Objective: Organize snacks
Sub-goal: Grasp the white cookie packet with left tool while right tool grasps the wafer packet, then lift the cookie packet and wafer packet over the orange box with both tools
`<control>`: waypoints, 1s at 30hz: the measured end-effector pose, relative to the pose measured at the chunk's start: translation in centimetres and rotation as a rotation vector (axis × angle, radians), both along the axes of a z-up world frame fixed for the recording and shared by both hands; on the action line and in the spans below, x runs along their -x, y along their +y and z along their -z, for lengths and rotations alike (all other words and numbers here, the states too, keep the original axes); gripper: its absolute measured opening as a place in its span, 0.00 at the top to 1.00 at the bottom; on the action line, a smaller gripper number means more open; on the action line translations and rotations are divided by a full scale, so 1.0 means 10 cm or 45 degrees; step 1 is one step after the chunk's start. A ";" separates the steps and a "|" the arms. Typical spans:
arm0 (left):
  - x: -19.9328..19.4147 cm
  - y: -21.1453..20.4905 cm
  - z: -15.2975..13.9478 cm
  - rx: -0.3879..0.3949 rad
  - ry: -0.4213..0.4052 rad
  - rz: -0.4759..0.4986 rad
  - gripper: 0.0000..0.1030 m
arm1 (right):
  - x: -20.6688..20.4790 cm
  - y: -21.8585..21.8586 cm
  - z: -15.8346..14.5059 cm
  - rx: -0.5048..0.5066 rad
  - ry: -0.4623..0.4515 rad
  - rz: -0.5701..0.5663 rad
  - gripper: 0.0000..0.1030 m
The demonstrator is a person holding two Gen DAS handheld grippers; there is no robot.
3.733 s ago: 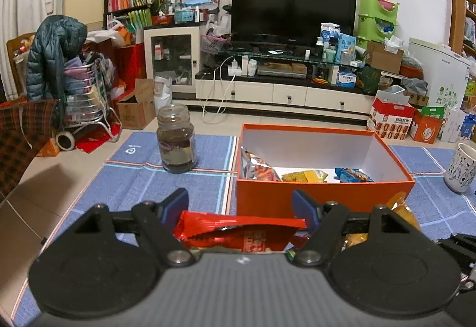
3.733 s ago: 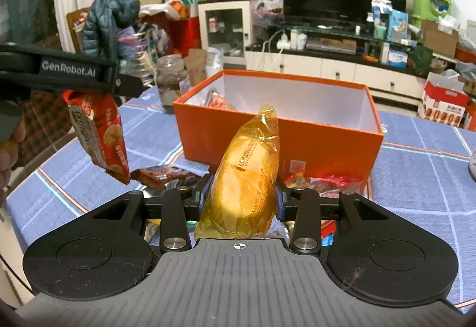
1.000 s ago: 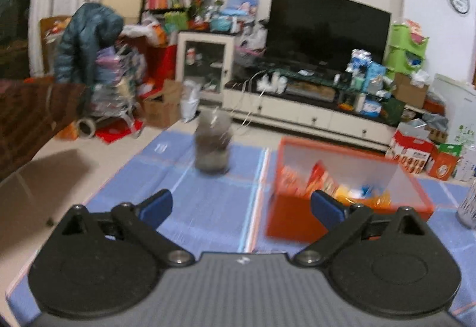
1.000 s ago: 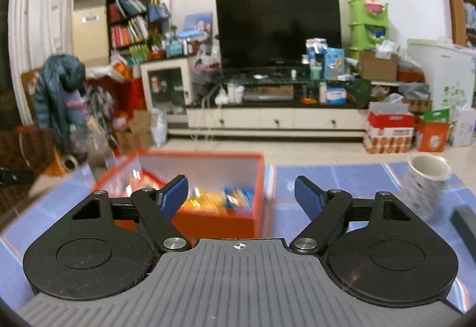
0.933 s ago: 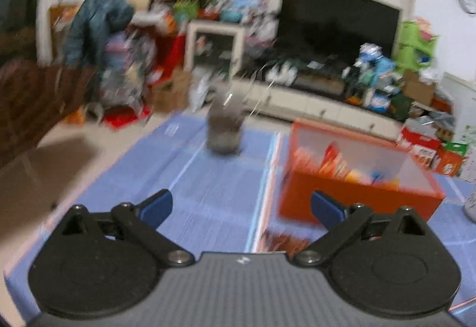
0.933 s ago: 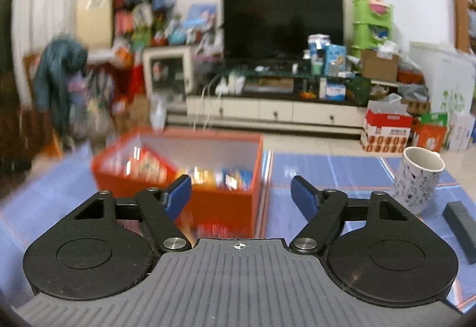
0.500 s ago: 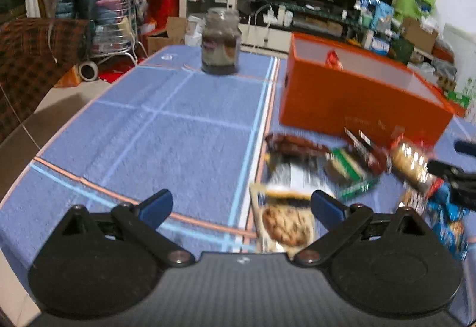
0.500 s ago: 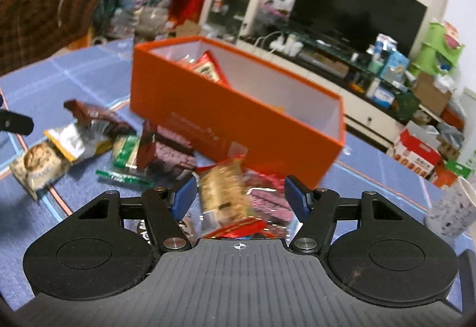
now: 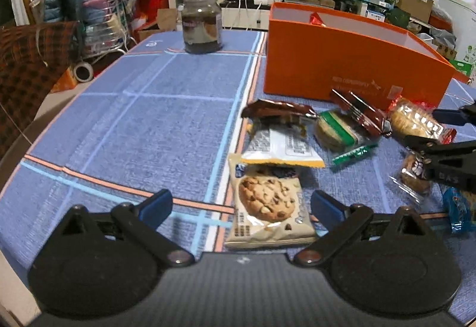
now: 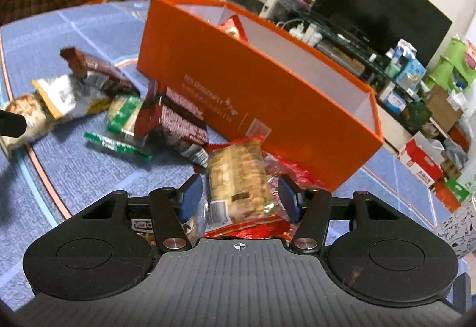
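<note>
The left gripper (image 9: pixel 241 205) has its jaws wide open astride a beige chocolate-chip cookie packet (image 9: pixel 269 208) lying on the blue checked cloth surface (image 9: pixel 142 119), not touching it. The right gripper (image 10: pixel 238 197) has its jaws closing around a clear red-edged cracker packet (image 10: pixel 236 175), not yet pressing it, just beside the orange rectangular cardboard box (image 10: pixel 261 98)

Right hand-held gripper (image 10: pixel 238 197) closing around cracker pack (image 10: pixel 236 175).
</note>
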State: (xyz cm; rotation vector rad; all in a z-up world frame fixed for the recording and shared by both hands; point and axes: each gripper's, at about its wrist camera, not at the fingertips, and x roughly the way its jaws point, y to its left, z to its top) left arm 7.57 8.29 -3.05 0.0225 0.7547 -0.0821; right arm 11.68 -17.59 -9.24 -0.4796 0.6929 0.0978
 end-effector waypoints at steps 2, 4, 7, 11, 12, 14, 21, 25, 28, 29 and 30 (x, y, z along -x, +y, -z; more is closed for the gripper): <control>-0.01 -0.02 0.01 -0.013 0.000 0.005 0.05 | -0.04 0.02 0.06 0.026 0.019 0.006 0.61; -0.03 -0.04 0.03 -0.015 0.007 0.010 0.05 | -0.06 0.01 0.05 0.003 0.030 0.018 0.64; -0.04 -0.05 0.08 -0.005 0.026 0.004 0.05 | -0.08 0.00 0.05 0.009 0.038 0.037 0.68; -0.06 -0.04 0.13 0.027 0.043 -0.004 0.06 | -0.07 0.01 0.05 0.016 0.026 0.043 0.68; -0.06 -0.05 0.15 0.029 0.049 -0.001 0.06 | -0.07 0.00 0.05 0.012 0.025 0.045 0.68; -0.08 -0.09 0.16 0.011 0.046 0.012 0.12 | -0.07 0.00 0.05 0.015 0.024 0.044 0.68; -0.07 -0.13 0.13 0.026 0.039 0.046 0.23 | -0.04 0.00 0.07 0.021 0.009 0.043 0.66; -0.05 -0.15 0.12 0.033 0.034 0.071 0.37 | -0.05 0.00 0.06 0.024 0.025 0.047 0.68; -0.03 -0.15 0.08 0.049 0.034 0.094 0.53 | -0.06 0.01 0.05 0.026 0.029 0.053 0.71; -0.03 -0.15 0.08 0.048 0.035 0.094 0.55 | -0.06 0.01 0.04 0.022 0.027 0.055 0.73; -0.03 -0.15 0.07 0.043 0.035 0.099 0.55 | -0.07 0.00 0.03 0.018 0.029 0.058 0.73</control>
